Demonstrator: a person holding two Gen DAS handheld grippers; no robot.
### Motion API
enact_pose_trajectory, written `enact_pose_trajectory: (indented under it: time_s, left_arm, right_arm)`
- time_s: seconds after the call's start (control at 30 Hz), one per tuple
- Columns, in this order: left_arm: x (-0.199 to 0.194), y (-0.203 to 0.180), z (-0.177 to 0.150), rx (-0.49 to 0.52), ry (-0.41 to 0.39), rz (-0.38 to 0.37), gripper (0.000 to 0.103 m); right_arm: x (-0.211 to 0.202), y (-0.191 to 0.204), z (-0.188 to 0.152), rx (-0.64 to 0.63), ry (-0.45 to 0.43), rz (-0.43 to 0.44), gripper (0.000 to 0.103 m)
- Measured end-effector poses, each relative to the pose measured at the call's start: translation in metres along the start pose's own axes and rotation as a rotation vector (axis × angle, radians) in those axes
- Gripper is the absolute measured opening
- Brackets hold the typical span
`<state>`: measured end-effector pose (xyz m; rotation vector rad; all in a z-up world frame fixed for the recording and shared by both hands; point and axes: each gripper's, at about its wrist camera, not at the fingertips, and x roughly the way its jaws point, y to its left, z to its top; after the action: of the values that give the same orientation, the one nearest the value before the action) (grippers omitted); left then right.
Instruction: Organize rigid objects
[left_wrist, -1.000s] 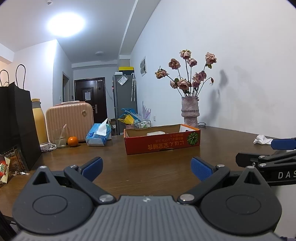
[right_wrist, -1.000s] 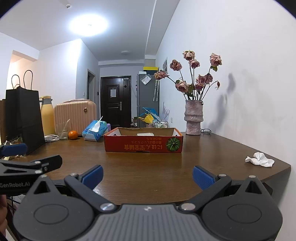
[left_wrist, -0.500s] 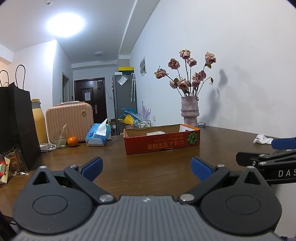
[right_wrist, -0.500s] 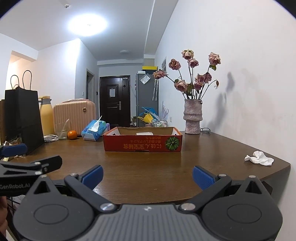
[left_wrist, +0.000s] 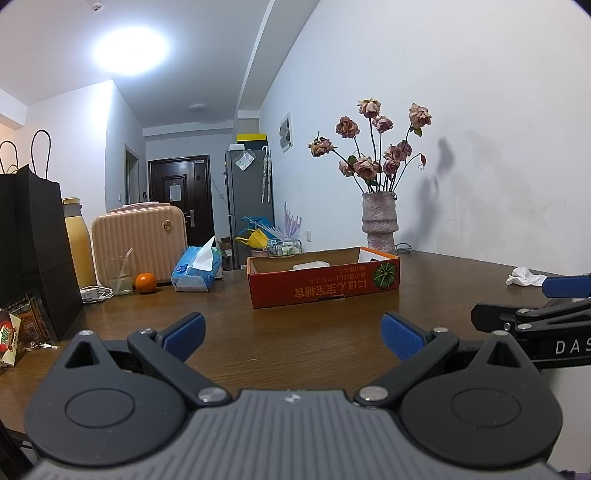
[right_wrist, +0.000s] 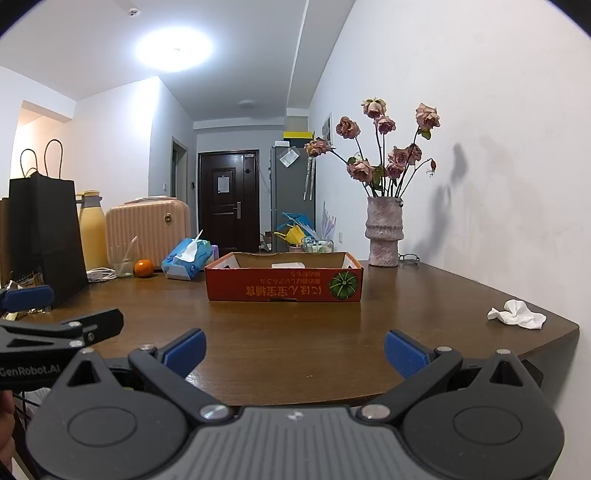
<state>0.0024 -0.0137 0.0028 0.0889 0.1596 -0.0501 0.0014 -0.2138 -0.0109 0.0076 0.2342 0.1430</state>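
the red cardboard box (left_wrist: 324, 284) sits mid-frame on the brown table (left_wrist: 295, 332), open-topped, with a white item (left_wrist: 311, 265) lying inside. the left gripper (left_wrist: 291, 334) at the bottom of its view has its jaws spread wide, holding nothing. the right gripper (right_wrist: 293, 350) is likewise wide apart and empty. a crumpled tissue (right_wrist: 516, 314) lies at the right edge.

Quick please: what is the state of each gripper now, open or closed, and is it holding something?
Left gripper: open, holding nothing.
Right gripper: open, holding nothing.
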Motion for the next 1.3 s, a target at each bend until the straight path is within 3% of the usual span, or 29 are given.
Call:
enact_pose_trajectory:
  time_s: [1.3]
  left_arm:
    - [0.0005, -0.0003, -0.0002, 0.005, -0.007, 0.004, 0.103]
  right_arm:
    - [0.0008, -0.0027, -0.0004, 0.001, 0.001, 0.0, 0.103]
